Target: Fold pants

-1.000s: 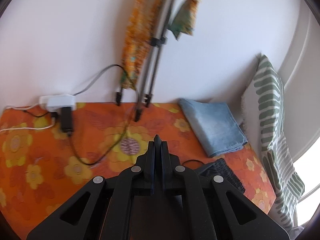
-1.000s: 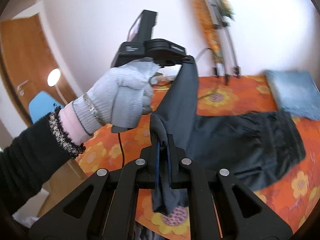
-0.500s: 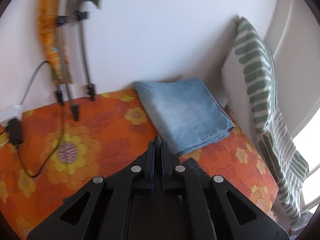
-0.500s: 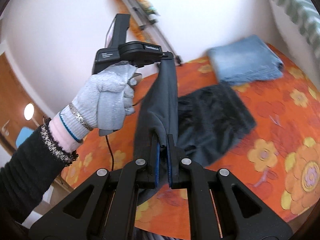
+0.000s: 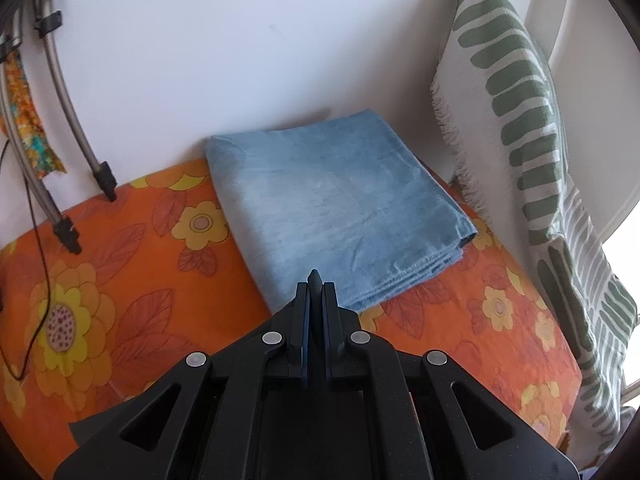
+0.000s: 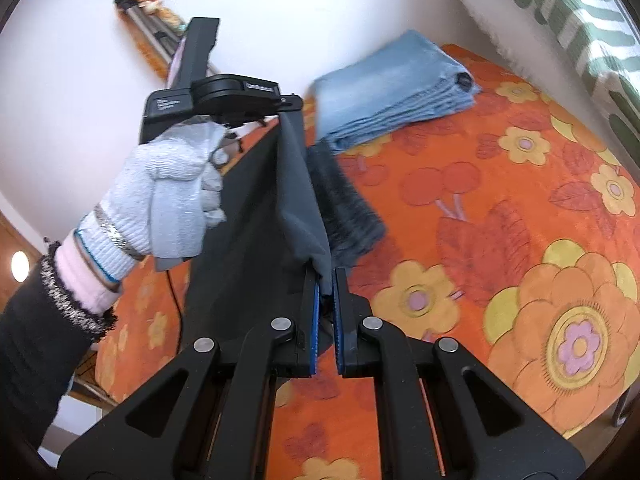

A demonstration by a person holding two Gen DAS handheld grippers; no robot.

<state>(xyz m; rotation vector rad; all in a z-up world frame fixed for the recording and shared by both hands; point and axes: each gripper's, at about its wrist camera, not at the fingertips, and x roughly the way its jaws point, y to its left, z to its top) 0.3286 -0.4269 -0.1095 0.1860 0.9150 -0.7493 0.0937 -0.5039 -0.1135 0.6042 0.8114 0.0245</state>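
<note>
Dark grey pants [image 6: 248,216] hang stretched between both grippers, above the orange flowered bed cover [image 6: 500,208]. My right gripper [image 6: 326,280] is shut on one corner of the raised edge. In the right wrist view a gloved hand [image 6: 176,200] holds my left gripper [image 6: 289,107], which is shut on the other corner. The ribbed waistband [image 6: 344,200] lies on the cover beneath that raised edge. In the left wrist view a sliver of dark cloth shows between the shut tips of the left gripper [image 5: 315,286], which points at folded blue jeans [image 5: 336,208].
The folded blue jeans [image 6: 396,88] lie against the white wall at the back. A green-striped pillow [image 5: 532,152] stands along the right side. Tripod legs [image 5: 60,92] and a black cable [image 5: 36,280] are at the left. The bed's edge [image 6: 580,428] runs near the right gripper.
Both grippers swept sideways and down with the pants' edge, toward the blue jeans and pillow. The raised cloth now hangs over the waistband. Both grips stayed shut.
</note>
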